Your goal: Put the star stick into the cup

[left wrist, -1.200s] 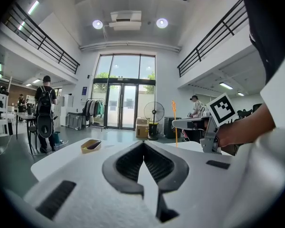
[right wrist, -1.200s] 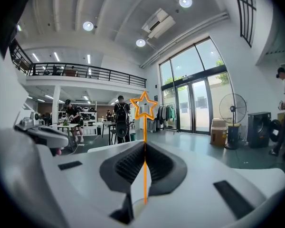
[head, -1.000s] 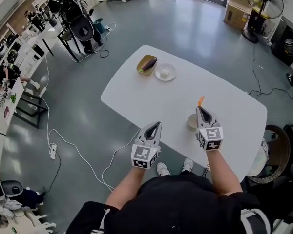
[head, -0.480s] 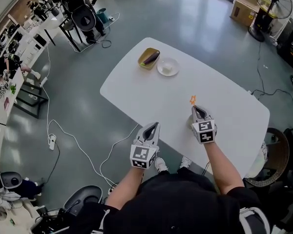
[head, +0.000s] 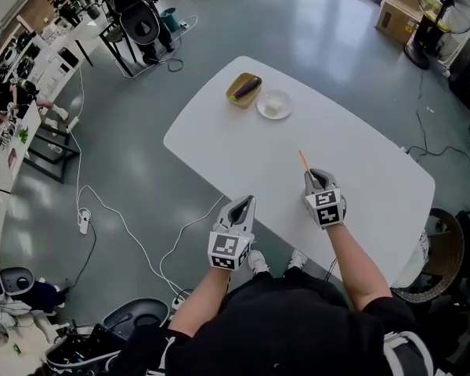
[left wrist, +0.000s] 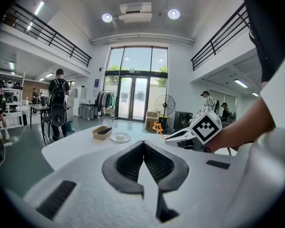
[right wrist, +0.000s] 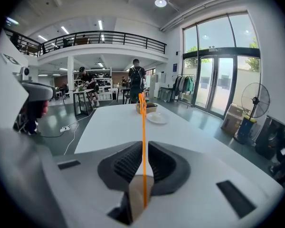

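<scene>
My right gripper (head: 316, 178) is shut on the thin orange star stick (head: 305, 163) above the near edge of the white table (head: 219, 143). The stick slants up and away to the left. In the right gripper view the stick (right wrist: 143, 146) runs up from between the jaws, its star tip (right wrist: 141, 102) at the top. My left gripper (head: 246, 202) is shut on nothing, off the table's near edge. In the left gripper view the star (left wrist: 157, 127) pokes out of the right gripper (left wrist: 173, 136). No view shows the cup; it is hidden.
A tan bowl holding a dark eggplant (head: 246, 90) and a white saucer (head: 274, 104) sit at the table's far end. A cable (head: 125, 245) trails across the floor at left. A round wicker chair (head: 448, 245) stands at right.
The right gripper has shifted left, over where the cup stood, so the cup no longer shows. The stick now leans further left. The left gripper has stayed put.
</scene>
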`<state>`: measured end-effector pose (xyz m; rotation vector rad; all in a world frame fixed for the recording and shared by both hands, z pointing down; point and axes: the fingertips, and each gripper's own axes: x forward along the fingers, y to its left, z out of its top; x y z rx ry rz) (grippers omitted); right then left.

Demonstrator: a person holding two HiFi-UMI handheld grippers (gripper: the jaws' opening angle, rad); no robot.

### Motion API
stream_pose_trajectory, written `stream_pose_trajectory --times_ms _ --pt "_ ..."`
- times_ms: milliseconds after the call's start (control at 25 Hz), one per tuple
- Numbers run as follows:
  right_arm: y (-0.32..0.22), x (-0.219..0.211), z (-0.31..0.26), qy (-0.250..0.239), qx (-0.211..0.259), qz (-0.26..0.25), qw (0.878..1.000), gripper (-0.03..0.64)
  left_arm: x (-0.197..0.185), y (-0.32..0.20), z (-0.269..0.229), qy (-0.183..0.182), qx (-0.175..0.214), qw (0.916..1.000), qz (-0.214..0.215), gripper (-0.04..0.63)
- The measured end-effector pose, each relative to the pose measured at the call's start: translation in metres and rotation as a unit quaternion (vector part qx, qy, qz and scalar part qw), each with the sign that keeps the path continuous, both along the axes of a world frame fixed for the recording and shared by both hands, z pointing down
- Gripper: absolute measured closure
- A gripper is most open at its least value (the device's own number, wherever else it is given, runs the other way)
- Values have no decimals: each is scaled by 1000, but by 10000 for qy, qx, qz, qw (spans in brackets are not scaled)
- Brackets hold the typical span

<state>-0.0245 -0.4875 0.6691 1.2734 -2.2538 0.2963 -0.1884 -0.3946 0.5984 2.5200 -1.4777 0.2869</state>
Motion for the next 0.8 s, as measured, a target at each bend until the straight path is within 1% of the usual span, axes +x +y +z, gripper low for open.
stream_pose_trajectory --times_ms 80,200,400,640,800 --pt "1 0 -2 -33 -16 -35 10000 554 1 0 0 3 -3 10000 -6 586" --pt "6 5 -12 -100 79 -35 9999 535 6 4 -1 17 8 10000 26 586" --pt "18 0 -43 -433 297 -68 9986 534 6 6 -9 29 70 10000 18 586" --pt "33 -1 -110 -819 871 -169 9927 535 14 4 -25 -37 274 9996 104 586" --pt "44 11 -148 -1009 1262 -69 9868 541 20 1 -39 -2 421 9990 141 587"
